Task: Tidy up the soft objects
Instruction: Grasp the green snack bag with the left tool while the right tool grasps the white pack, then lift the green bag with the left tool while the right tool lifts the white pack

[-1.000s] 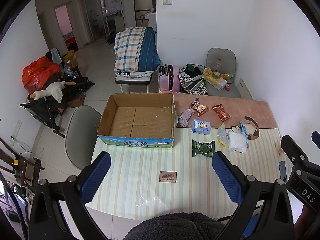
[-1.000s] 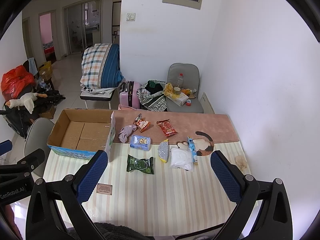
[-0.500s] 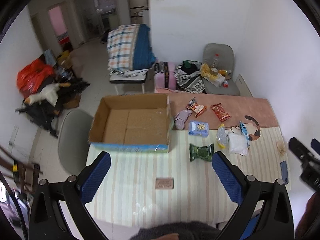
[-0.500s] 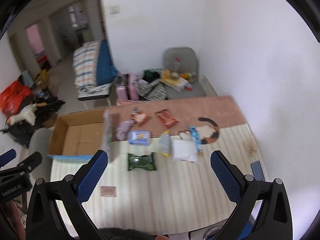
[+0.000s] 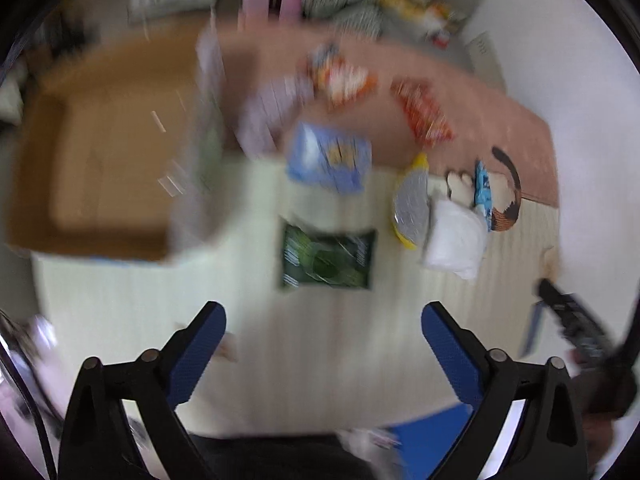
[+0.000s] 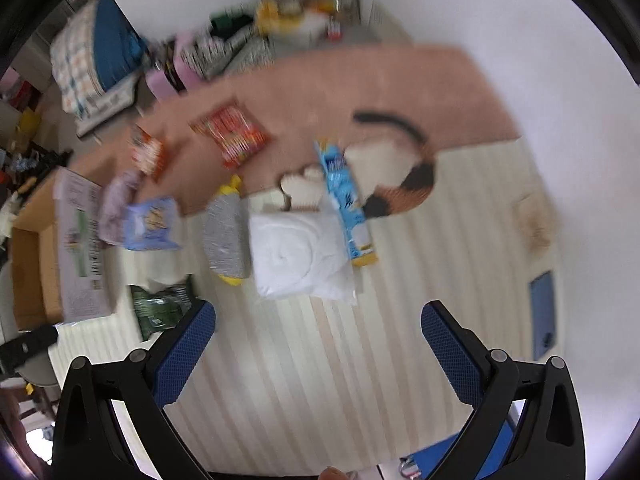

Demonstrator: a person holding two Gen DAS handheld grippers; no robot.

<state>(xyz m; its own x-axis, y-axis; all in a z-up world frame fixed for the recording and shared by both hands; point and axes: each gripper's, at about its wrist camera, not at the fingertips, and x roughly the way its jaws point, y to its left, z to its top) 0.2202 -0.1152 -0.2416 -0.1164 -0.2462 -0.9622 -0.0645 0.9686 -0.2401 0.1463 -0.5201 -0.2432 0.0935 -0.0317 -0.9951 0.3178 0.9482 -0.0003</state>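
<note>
Soft packets lie on the striped table (image 6: 304, 360): a green packet (image 5: 328, 258) (image 6: 162, 308), a white pack (image 5: 454, 238) (image 6: 300, 254), a grey-and-yellow pouch (image 5: 410, 204) (image 6: 226, 232), a blue tissue pack (image 5: 330, 158) (image 6: 150, 224), a lilac cloth (image 5: 272, 112) (image 6: 118, 200), red snack bags (image 5: 424, 114) (image 6: 232, 134) and a blue wrapper (image 6: 346, 204). My left gripper (image 5: 324, 320) is open and empty just before the green packet. My right gripper (image 6: 318, 320) is open and empty just before the white pack. Both views are blurred.
An open cardboard box (image 5: 100, 152) (image 6: 36, 264) stands at the table's left. A pink cat mat (image 6: 360, 80) covers the far part. A phone (image 6: 544, 316) lies at the right edge. Chairs, a suitcase and bags stand beyond the table.
Both grippers have dropped and moved forward toward the table, so the packets look much larger. The left one now faces the green packet, the right one the white pack. Jaws stay open.
</note>
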